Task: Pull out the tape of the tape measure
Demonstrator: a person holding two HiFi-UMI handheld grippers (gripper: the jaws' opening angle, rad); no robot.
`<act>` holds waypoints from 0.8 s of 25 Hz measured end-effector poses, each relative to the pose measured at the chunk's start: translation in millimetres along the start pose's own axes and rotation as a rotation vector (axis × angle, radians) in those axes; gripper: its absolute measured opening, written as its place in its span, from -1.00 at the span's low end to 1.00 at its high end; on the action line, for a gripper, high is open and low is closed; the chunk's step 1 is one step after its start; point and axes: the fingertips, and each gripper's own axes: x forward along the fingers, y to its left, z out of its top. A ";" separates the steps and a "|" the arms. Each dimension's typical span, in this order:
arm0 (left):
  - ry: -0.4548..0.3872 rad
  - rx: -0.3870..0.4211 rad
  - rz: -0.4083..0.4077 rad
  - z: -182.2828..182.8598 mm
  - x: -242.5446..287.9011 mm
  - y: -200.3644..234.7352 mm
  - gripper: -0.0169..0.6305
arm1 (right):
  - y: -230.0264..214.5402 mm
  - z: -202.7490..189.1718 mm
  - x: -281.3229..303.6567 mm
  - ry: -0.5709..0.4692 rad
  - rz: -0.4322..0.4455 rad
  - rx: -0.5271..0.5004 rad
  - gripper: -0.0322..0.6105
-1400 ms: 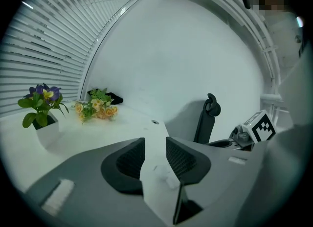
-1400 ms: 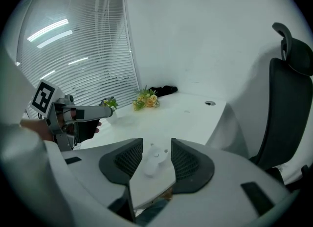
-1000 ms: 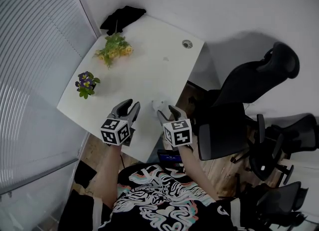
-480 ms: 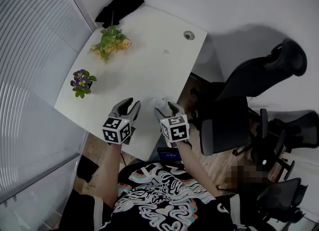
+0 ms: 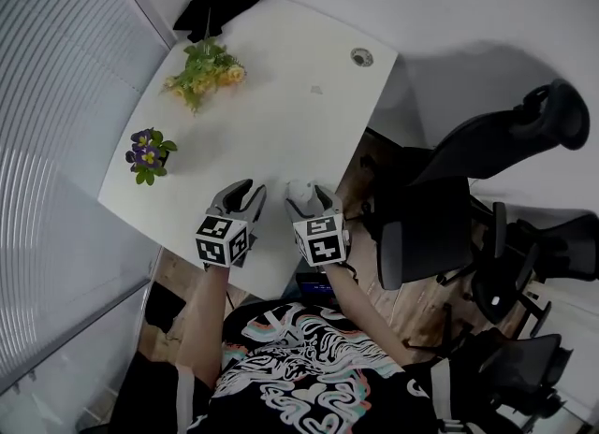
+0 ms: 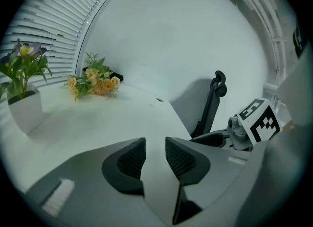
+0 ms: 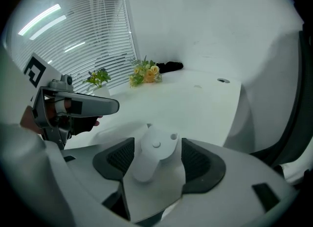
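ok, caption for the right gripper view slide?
Right gripper, jaws just opened wide, straddling the white tape measure on the table, not yet gripping.

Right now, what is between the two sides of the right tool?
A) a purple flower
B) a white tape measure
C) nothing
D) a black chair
B: the right gripper view shows the white tape measure between the jaws of the right tool; they have just been opening and stand clear of it.

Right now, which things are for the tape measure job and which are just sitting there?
For the job: right gripper, jaws just opened wider, tape measure between them; left gripper, empty.
Just lying about: yellow flowers, potted purple flowers, black cloth, office chairs.
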 end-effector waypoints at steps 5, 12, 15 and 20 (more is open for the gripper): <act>0.002 -0.011 0.001 -0.2 2.5 4.6 -0.56 | -1.8 -0.7 4.9 0.009 -0.047 -0.049 0.04; 0.004 -0.022 0.003 -2.1 4.3 11.0 -0.57 | -2.3 -4.0 8.5 0.023 -0.066 -0.062 0.05; 0.011 -0.013 0.016 -4.0 2.9 13.5 -0.58 | -2.7 -4.4 8.0 0.019 -0.065 -0.072 0.05; 0.000 -0.014 0.027 -3.2 -0.2 18.1 -0.59 | -5.7 -3.1 8.8 0.008 -0.065 -0.074 -0.02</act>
